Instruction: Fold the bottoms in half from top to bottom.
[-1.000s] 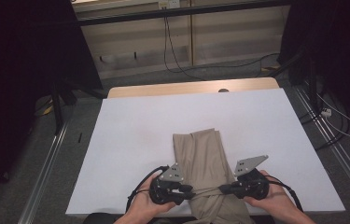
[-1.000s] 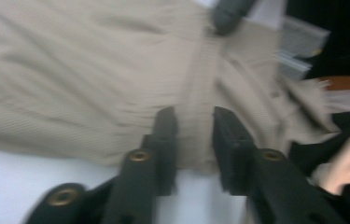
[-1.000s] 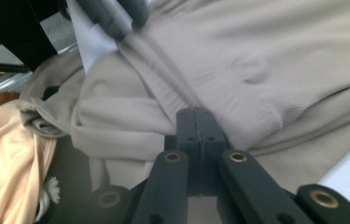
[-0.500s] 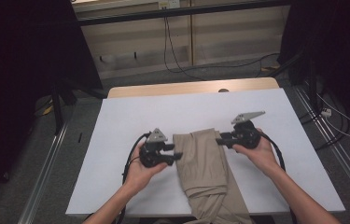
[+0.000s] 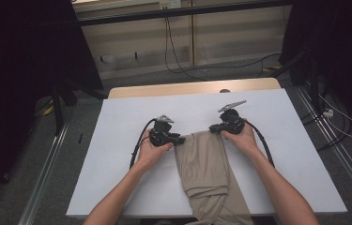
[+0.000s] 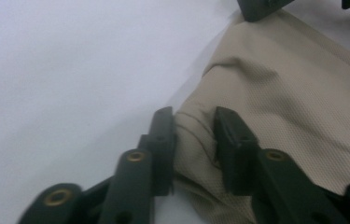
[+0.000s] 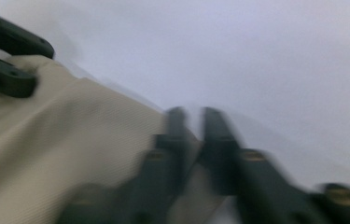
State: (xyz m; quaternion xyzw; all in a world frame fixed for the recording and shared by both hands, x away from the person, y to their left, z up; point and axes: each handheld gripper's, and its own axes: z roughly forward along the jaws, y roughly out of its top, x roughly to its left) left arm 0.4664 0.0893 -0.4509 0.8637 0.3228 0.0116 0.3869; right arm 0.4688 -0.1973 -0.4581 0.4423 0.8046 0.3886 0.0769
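The beige cloth [image 5: 209,173] lies folded on the white table [image 5: 117,187], trailing over its near edge. We note the left gripper [image 5: 179,139] pinching its far left corner, jaws just closing on a bunched fold, and the right gripper [image 5: 213,129] clamped on the far right corner.

place: lab | cues: black curtains [image 5: 23,56], aluminium rails [image 5: 47,159], floor cables [image 5: 220,65]

High overhead; gripper views close, one blurred — shared cloth [image 5: 209,159].
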